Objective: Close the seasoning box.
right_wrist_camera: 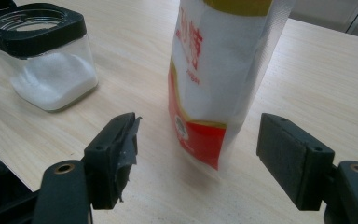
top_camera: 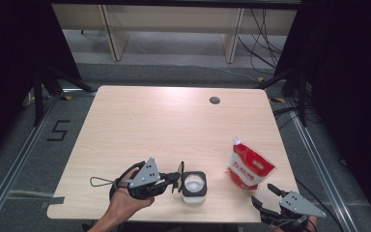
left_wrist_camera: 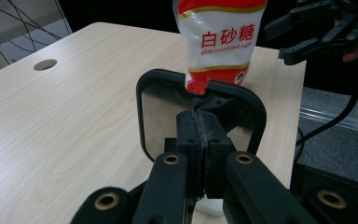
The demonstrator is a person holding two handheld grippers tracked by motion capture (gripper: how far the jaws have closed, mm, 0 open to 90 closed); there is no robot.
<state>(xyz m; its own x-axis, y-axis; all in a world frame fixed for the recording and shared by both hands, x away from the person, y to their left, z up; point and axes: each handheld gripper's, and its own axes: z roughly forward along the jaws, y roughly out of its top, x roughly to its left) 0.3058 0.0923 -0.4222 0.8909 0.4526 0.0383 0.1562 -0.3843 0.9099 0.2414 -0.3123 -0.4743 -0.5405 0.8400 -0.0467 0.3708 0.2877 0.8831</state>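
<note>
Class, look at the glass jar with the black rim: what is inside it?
The glass jar holds a low layer of white granules, with clear glass above it. The open lid is pinched by the left gripper.

The sugar bag's top runs off the upper edge of the right gripper view; the left gripper's jaws hide the jar's body at lower centre of its view.
</note>
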